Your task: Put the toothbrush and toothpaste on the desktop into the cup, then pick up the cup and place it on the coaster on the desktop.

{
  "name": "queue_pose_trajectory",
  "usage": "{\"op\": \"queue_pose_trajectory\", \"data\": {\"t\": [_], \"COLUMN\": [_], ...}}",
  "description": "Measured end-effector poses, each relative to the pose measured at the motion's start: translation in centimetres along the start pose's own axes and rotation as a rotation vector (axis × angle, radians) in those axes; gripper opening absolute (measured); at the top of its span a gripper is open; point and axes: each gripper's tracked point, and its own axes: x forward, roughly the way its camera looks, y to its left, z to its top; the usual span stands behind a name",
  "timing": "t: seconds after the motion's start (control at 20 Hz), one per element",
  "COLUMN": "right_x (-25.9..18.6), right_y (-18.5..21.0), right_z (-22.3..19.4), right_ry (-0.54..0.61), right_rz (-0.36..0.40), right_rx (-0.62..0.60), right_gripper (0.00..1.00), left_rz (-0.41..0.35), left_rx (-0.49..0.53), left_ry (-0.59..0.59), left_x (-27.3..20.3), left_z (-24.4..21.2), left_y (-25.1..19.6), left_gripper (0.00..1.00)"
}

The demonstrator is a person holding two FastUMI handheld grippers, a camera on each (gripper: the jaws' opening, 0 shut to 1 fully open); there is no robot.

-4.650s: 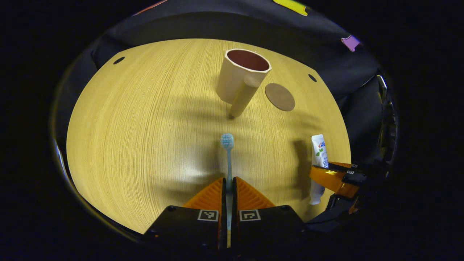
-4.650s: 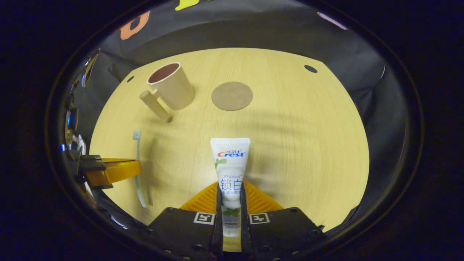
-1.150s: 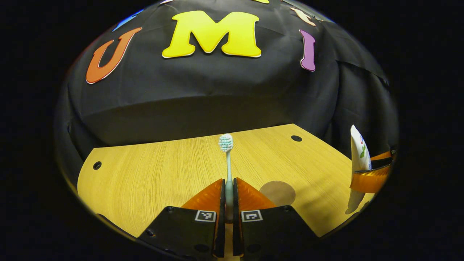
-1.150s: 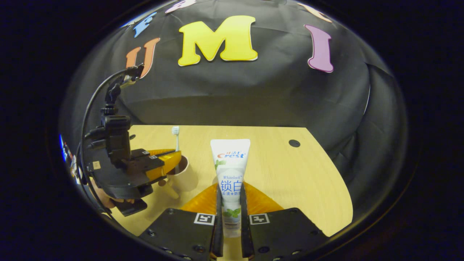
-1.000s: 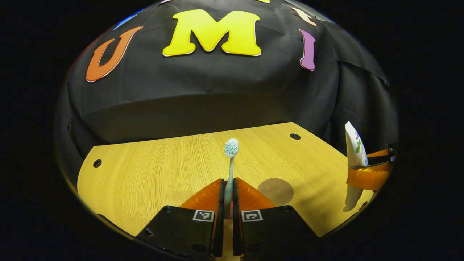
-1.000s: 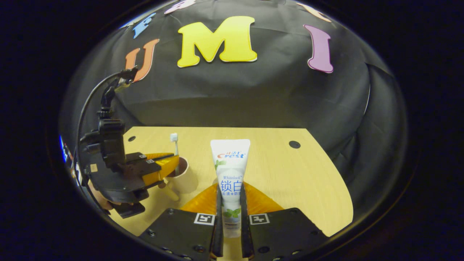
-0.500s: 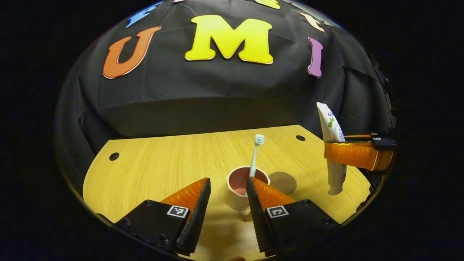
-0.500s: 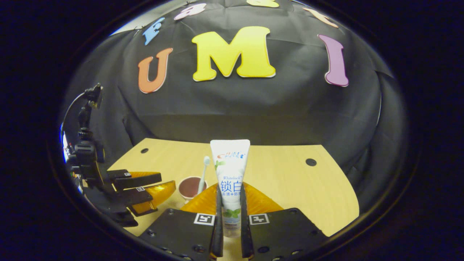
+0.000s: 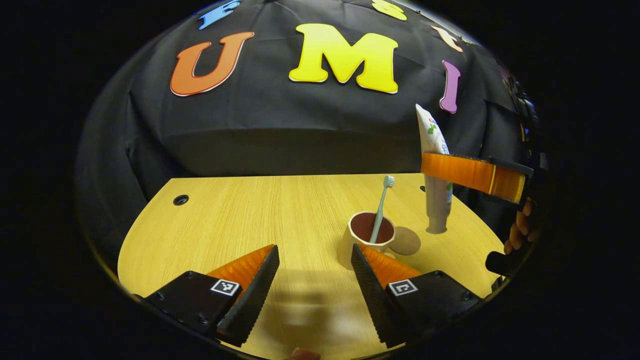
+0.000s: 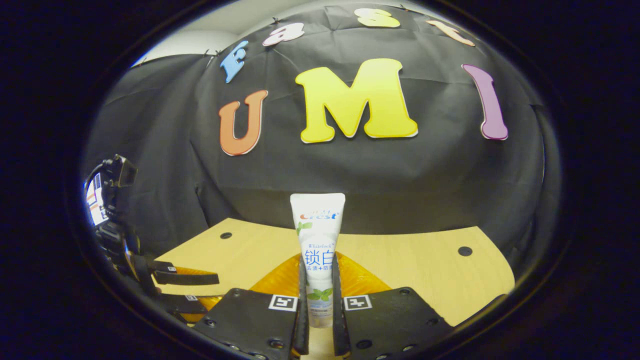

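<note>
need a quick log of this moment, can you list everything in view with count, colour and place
cup: 1, beige, dark red inside, on the desktop
toothbrush: 1, pale blue-green, standing in the cup
toothpaste: 1, white tube, held upright above the desktop
coaster: 1, brown, flat beside the cup
desktop: 1, light wood, with dark holes
left gripper: 1, open, near the cup
right gripper: 1, shut on the toothpaste
hand: 1, fingers behind the right gripper

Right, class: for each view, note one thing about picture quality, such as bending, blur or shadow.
Left gripper view: the desktop edge bows with fisheye distortion, and a soft blurred smear sits on the wood between the open jaws. Right gripper view: the toothpaste is sharp, and the far-off left gripper is dim near the rim.
</note>
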Motion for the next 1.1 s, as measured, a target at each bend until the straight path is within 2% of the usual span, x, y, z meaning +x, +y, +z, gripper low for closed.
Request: {"op": "queue_pose_trajectory", "data": {"t": [0.1, 0.15, 0.2, 0.25, 0.3, 0.4, 0.7, 1.1], "right_x": [1.3, 1.8, 2.3, 2.9, 3.2, 4.4, 7.0, 8.7], "right_y": [1.3, 1.5, 1.9, 2.4, 2.8, 3.6, 3.6, 3.1], "right_z": [0.0, 0.4, 0.8, 0.9, 0.8, 0.4, -2.9, -6.6], "right_ry": [-0.044, -0.071, -0.098, -0.122, -0.137, -0.148, -0.096, -0.025], "right_rz": [0.041, 0.047, 0.060, 0.075, 0.087, 0.120, 0.149, 0.122], "right_rx": [-0.023, -0.037, -0.046, -0.051, -0.055, -0.061, -0.113, -0.167], "right_gripper": [0.19, 0.19, 0.19, 0.19, 0.19, 0.19, 0.19, 0.23], "left_rz": [0.019, 0.032, 0.041, 0.048, 0.061, 0.088, 0.110, 0.068], "left_rx": [-0.002, 0.005, 0.011, 0.017, 0.024, 0.038, 0.045, 0.083], "left_ry": [-0.013, 0.000, 0.008, 0.013, 0.018, 0.022, 0.048, 0.066], "left_x": [-0.7, -0.9, -1.1, -1.4, -1.7, -2.0, -2.2, -2.0], "left_z": [-0.2, -0.6, -0.8, -0.9, -1.0, -1.2, -1.7, -1.4], "left_y": [1.1, 1.5, 2.0, 2.5, 3.1, 4.3, 5.1, 3.6], "left_gripper": [0.92, 1.00, 0.93, 1.00, 0.93, 0.93, 0.93, 0.94]}}
